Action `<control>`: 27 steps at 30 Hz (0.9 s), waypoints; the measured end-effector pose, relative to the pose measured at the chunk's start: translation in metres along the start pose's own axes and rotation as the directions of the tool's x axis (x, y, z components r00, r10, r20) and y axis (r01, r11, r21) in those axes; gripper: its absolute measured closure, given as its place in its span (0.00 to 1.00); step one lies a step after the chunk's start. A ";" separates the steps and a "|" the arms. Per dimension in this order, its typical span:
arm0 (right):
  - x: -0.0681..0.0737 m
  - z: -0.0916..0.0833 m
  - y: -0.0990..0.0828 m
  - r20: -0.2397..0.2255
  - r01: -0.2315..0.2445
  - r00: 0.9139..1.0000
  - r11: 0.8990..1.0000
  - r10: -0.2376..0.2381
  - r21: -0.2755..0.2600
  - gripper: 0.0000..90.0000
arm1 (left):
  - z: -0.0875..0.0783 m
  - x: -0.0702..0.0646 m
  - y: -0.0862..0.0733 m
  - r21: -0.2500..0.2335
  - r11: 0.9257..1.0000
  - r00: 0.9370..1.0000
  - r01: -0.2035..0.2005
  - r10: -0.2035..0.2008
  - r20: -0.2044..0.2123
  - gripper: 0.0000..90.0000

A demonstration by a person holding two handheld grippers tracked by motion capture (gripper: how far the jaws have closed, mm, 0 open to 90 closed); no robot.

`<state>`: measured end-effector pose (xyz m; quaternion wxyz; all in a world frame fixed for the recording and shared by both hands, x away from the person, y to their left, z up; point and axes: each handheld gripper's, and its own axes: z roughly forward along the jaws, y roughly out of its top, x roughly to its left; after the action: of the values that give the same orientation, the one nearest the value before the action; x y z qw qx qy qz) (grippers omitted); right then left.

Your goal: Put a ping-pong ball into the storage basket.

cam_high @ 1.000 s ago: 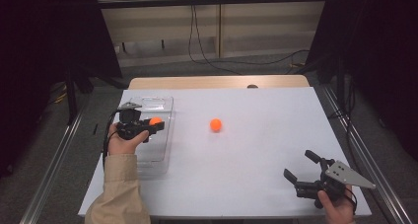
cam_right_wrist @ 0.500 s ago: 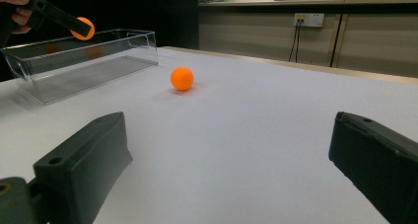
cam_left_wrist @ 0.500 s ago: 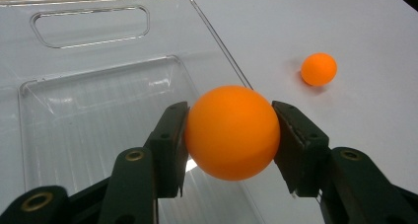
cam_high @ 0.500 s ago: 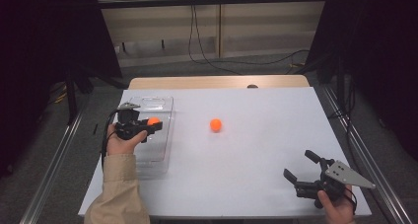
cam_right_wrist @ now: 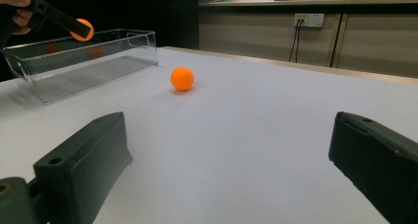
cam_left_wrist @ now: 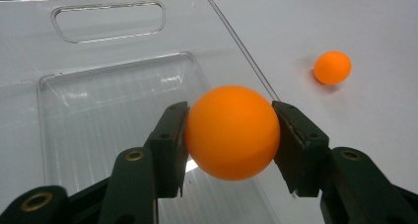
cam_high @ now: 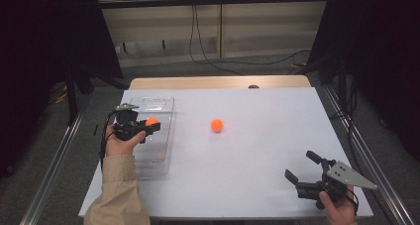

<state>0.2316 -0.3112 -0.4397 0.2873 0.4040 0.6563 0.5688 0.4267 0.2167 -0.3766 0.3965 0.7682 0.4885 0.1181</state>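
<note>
The left gripper is clamped on an orange ball, one black pad pressed against each side of it, and the person's left hand holds it above a clear plastic bin that sits on the white counter towards its left edge. In the left gripper view the ball hangs over the bin's right-hand wall, with the bin's floor showing behind and beneath it (the bin has a cut-out handle slot at its far end). A second orange ball rests on the bare counter, apart from the bin and roughly mid-counter; from the right gripper view it lies ahead and somewhat left of centre. The right gripper sits low near the front right corner of the counter, held in the person's right hand, with its jaws standing wide apart and nothing between them. It is well apart from both balls.
</note>
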 end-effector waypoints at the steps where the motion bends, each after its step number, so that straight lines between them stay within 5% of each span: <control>1: 0.000 0.000 0.000 0.000 0.000 1.000 1.000 0.000 0.000 0.01 | 0.000 0.000 0.000 0.001 1.000 1.000 -0.001 0.001 -0.007 0.56; 27: 0.000 0.000 0.000 0.000 0.002 1.000 1.000 -0.002 -0.001 0.01 | 0.000 0.001 -0.002 -0.002 1.000 0.999 0.006 -0.006 -0.048 0.48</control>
<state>0.2315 -0.3110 -0.4394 0.2880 0.4030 0.6566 0.5688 0.4262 0.2181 -0.3778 0.3857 0.7633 0.5000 0.1361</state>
